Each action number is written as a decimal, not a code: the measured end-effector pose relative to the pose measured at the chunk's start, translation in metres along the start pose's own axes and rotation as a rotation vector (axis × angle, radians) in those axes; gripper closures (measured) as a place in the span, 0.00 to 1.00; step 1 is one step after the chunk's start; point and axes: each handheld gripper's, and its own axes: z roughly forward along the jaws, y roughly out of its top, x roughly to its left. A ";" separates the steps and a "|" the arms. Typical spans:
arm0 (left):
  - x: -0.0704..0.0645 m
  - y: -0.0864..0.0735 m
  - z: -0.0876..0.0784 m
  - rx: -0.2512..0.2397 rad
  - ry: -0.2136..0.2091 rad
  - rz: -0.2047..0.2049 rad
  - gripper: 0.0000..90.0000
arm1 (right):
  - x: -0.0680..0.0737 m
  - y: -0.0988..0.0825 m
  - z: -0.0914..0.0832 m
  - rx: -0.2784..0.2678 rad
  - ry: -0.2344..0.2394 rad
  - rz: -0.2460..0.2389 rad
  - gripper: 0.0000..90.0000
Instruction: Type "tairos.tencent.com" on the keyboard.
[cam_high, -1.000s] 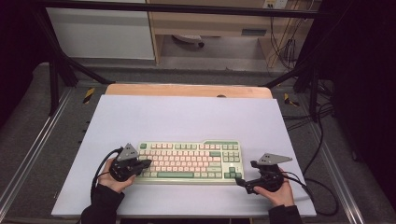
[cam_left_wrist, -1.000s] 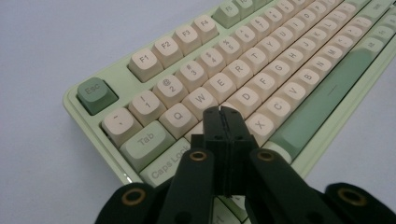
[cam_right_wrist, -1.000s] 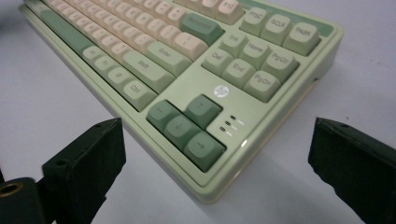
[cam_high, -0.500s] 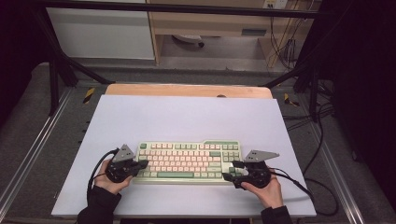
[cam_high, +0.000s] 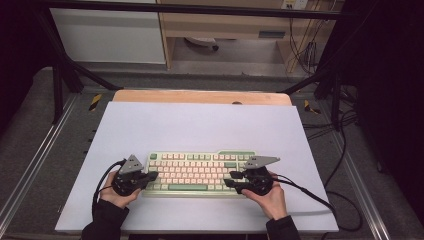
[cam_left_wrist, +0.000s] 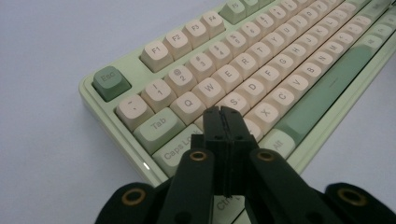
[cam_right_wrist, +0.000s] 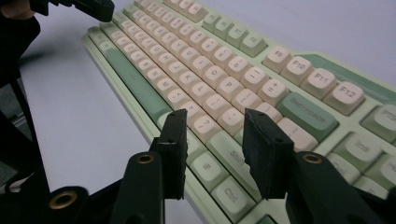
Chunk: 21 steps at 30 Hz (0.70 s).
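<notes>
Right tool (cam_high: 234, 180) has moved in from the bench's 4 o'clock edge onto the keyboard's (cam_high: 197, 172) right end; its jaws have just been closing, part spread over the keys, pinching nothing. Left tool (cam_high: 152, 176) unchanged at the keyboard's 9 o'clock end, jaws pressed together. Keyboard at 6 o'clock on the white bench (cam_high: 200, 125). Cables (cam_high: 310, 192) trail at 4 o'clock.

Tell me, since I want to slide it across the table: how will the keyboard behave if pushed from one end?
The keyboard looks like a rigid, flat case, so it should probably move as one piece without flexing. It lies low on the smooth white table, so tipping seems unlikely. Pushed at one end only, it may pivot. The raised keycaps could press down if touched.
</notes>
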 end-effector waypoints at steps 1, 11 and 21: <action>0.000 0.000 0.000 0.000 0.001 0.000 1.00 | 0.001 0.002 0.002 -0.003 0.006 -0.001 0.71; 0.000 0.000 0.000 0.000 -0.001 0.000 1.00 | 0.009 0.017 0.026 0.012 -0.002 -0.011 0.83; 0.000 -0.001 0.002 0.003 -0.004 0.001 1.00 | 0.012 0.027 0.044 0.019 -0.023 -0.007 0.93</action>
